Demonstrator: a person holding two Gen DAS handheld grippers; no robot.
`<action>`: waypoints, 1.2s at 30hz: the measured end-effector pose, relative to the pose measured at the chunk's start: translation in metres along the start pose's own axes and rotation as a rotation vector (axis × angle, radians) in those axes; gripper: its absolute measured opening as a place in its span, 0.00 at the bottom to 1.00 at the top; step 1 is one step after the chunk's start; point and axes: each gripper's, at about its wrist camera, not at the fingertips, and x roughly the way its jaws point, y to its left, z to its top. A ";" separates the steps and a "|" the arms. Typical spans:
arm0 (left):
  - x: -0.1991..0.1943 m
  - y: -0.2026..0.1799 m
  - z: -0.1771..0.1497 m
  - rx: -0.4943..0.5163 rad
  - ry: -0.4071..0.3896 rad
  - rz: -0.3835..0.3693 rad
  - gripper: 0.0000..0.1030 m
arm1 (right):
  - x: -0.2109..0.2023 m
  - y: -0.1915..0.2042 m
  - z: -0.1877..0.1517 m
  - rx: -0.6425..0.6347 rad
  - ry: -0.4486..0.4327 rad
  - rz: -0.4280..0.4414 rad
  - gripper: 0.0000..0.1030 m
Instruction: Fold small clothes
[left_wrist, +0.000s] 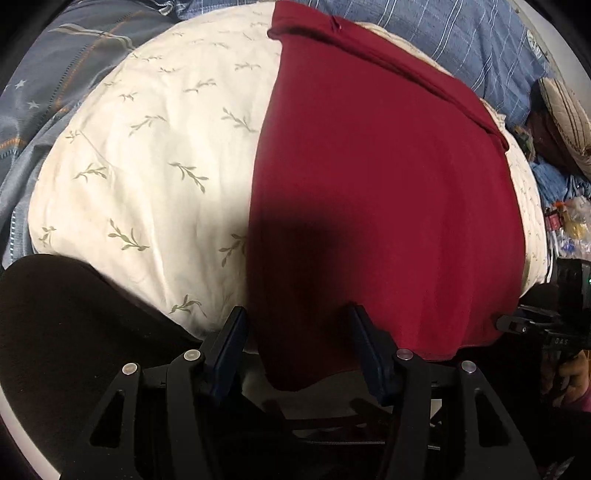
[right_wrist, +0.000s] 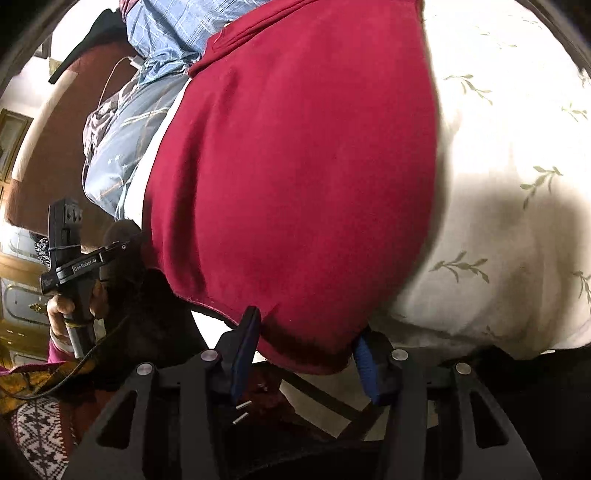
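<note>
A dark red cloth (left_wrist: 369, 184) lies spread flat on a cream leaf-printed pillow (left_wrist: 147, 166), and its near hem hangs over the pillow's front edge. My left gripper (left_wrist: 297, 317) points down at the cloth's near left corner. Its jaws stand apart, with the corner loose between them. In the right wrist view the same red cloth (right_wrist: 295, 166) fills the middle. My right gripper (right_wrist: 308, 328) straddles its other near corner, jaws apart and not pinched together. Each view shows the other gripper, the right one (left_wrist: 535, 325) and the left one (right_wrist: 74, 266), which a hand (right_wrist: 61, 306) holds.
Blue striped bedding (left_wrist: 461, 44) lies beyond the pillow and a grey-blue star-print blanket (left_wrist: 48, 92) to its left. A dark cloth (left_wrist: 55, 325) sits at the near left. Loose clutter (left_wrist: 569, 221) lies at the right. Brown furniture (right_wrist: 40, 155) stands past the bed's edge.
</note>
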 end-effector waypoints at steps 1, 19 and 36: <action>0.002 -0.001 0.001 0.002 0.004 0.002 0.53 | 0.000 -0.003 -0.002 0.002 0.005 0.001 0.49; -0.046 -0.011 0.026 0.069 -0.135 -0.143 0.06 | -0.081 0.046 0.019 -0.140 -0.225 0.136 0.11; -0.066 -0.033 0.060 0.049 -0.388 -0.055 0.06 | -0.124 0.023 0.058 -0.033 -0.504 0.157 0.09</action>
